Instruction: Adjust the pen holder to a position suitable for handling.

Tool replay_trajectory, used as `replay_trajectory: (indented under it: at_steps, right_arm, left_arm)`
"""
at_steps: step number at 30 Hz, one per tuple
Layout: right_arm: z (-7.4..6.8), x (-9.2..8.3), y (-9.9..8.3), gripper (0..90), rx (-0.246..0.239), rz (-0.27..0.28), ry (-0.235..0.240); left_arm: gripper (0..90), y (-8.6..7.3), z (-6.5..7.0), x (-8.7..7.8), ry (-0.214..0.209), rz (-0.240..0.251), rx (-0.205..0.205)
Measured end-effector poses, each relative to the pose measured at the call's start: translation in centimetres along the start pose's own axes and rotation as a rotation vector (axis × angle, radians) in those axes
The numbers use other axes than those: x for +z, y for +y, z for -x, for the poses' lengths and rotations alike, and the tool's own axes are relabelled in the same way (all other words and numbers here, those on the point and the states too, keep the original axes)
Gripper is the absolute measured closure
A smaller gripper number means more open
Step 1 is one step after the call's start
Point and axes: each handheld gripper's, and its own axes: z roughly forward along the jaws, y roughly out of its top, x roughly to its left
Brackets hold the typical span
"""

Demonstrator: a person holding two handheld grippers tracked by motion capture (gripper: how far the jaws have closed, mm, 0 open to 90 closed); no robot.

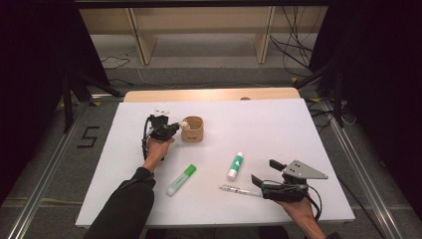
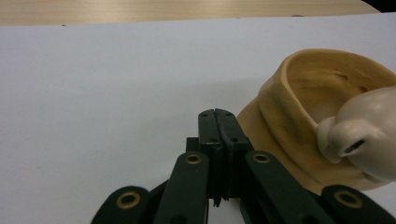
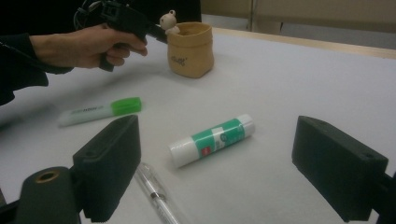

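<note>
A tan fabric pouch (image 1: 193, 129) stands upright on the white table sheet (image 1: 278, 124), with a small cream bear figure (image 1: 184, 124) at its rim. My left gripper (image 1: 175, 127) is shut with nothing between its jaws, its tip beside the pouch's near wall (image 2: 280, 112) and just left of the bear (image 2: 364, 135). My right gripper (image 1: 263, 172) rests open near the front right edge. A green-and-white glue stick (image 3: 212, 139) lies on the sheet beyond its wide-apart jaws. A clear pen (image 3: 156, 193) lies by its left jaw.
A green-capped highlighter (image 1: 181, 179) lies at the front middle, between the two hands. A wooden table edge (image 1: 214, 94) runs along the back. Cables and shelf legs stand on the floor beyond.
</note>
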Motion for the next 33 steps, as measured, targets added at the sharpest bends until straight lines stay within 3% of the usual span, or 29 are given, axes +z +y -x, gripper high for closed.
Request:
replay_trajectory:
  at_steps: [6,14,18,23,33]
  right_arm:
    - [0.0,0.0,0.0,16.5,0.002,-0.001,0.004]
    - [0.0,0.2,-0.1,16.7,0.003,-0.011,0.01]
    - [0.1,0.3,-0.1,16.7,0.006,-0.01,0.011]
    - [0.1,0.3,-0.1,16.7,0.008,-0.016,0.012]
    - [0.2,0.4,-0.2,16.8,0.018,-0.02,0.014]
  left_arm:
    - [89.4,0.1,0.1,0.5,-0.03,-0.012,-0.011]
    - [89.5,0.3,0.3,0.8,-0.069,-0.022,0.015]
    - [89.5,0.2,1.9,1.0,-0.092,-0.039,0.057]
    - [89.5,0.1,2.9,1.0,-0.107,-0.05,0.08]
    - [89.5,0.2,4.4,1.4,-0.115,-0.056,0.072]
